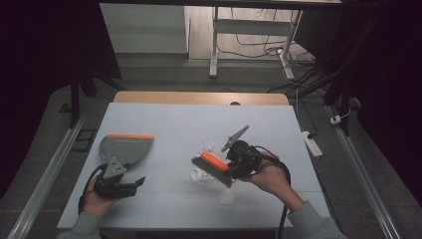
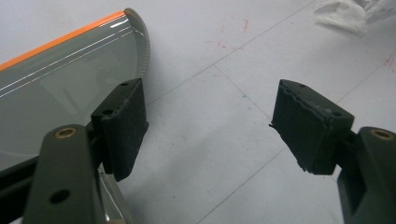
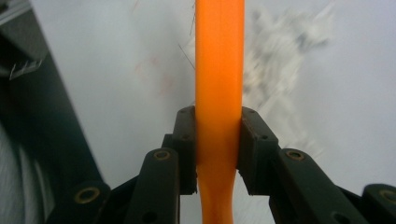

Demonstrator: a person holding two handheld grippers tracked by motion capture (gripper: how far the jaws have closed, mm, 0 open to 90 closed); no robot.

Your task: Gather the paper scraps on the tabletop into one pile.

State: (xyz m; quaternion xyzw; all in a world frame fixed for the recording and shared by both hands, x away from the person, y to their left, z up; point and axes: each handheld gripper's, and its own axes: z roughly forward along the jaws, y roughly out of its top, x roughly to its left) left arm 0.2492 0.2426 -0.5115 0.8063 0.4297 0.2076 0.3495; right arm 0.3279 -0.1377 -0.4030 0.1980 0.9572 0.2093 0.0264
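Two grippers: both over the white table.
Dustpan: grey with orange lip, flat at left; the left gripper view shows faint scratches.
Left gripper: jaws wide apart, beside the dustpan.
Right gripper: clamped on the brush's orange handle.
Crumpled paper: under the bristles.

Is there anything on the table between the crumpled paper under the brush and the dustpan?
Nothing visible. The stretch of white table between the crumpled paper and the dustpan is bare; the left gripper sits open nearer the person, off that line.
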